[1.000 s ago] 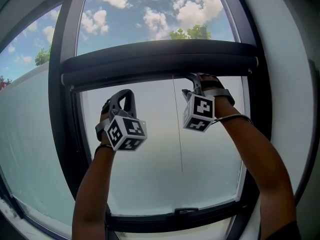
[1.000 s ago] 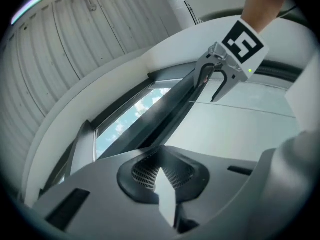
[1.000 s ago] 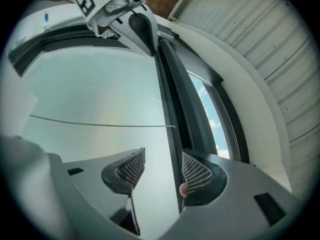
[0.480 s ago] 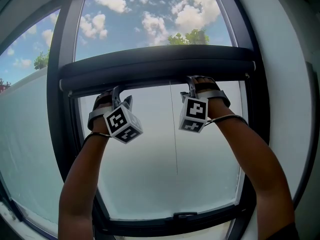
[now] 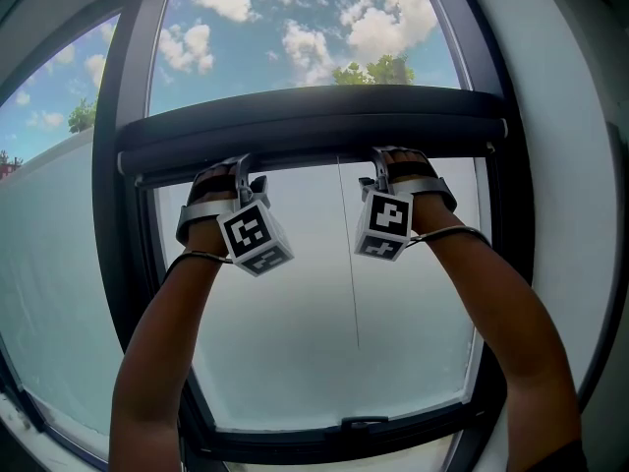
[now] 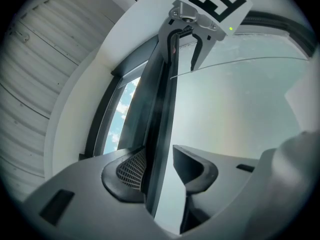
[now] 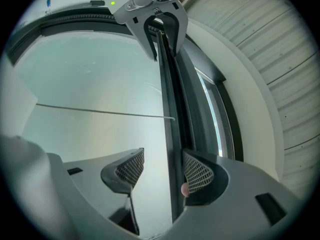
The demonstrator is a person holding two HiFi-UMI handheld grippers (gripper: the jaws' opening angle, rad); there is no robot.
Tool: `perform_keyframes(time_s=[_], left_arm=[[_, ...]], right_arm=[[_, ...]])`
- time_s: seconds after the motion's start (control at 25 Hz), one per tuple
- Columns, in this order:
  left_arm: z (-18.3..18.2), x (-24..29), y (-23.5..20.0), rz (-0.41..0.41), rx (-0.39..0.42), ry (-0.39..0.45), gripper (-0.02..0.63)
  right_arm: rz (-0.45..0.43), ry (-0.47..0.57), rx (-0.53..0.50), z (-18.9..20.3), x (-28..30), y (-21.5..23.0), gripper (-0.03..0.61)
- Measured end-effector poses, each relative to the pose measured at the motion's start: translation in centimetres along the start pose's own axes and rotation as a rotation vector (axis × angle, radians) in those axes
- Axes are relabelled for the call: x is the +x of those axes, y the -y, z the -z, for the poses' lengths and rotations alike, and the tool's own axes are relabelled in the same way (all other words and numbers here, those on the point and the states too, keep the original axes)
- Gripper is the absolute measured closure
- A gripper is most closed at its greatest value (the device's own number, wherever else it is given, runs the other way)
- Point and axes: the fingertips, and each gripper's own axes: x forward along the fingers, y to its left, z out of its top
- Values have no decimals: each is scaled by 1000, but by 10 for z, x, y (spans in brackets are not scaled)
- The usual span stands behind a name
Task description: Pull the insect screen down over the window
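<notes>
Under the screen bar (image 5: 314, 131) the space before the glass (image 5: 295, 342) is free down to the bottom rail (image 5: 295, 439); a thin cord (image 5: 351, 273) hangs mid-pane, and dark side frames (image 5: 120, 264) flank it.

You've got no tabletop here, dark window frame (image 5: 123, 264) carries everything, screen bar (image 5: 314, 121) spans it side to side partway up, thin cord (image 5: 350, 264) hangs below the bar, small latch (image 5: 364, 423) on the bottom rail.

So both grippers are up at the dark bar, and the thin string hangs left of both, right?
No. The head view shows the thin string hanging between the left gripper and the right gripper. Both are up at the dark bar, whose edge sits between their jaws, which have just been opening.
</notes>
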Motion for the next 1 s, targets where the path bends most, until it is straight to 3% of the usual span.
perform_keyframes(time_s=[0.16, 0.76, 1.0], left_arm=[[-6, 8, 0, 46, -28, 2, 465], [-1, 10, 11, 100, 134, -73, 465], [1, 23, 16, 118, 110, -91, 465]], right_arm=[[-14, -45, -53, 9, 5, -4, 356], [-35, -100, -95, 26, 10, -3, 356], [-44, -95, -88, 28, 12, -4, 356]])
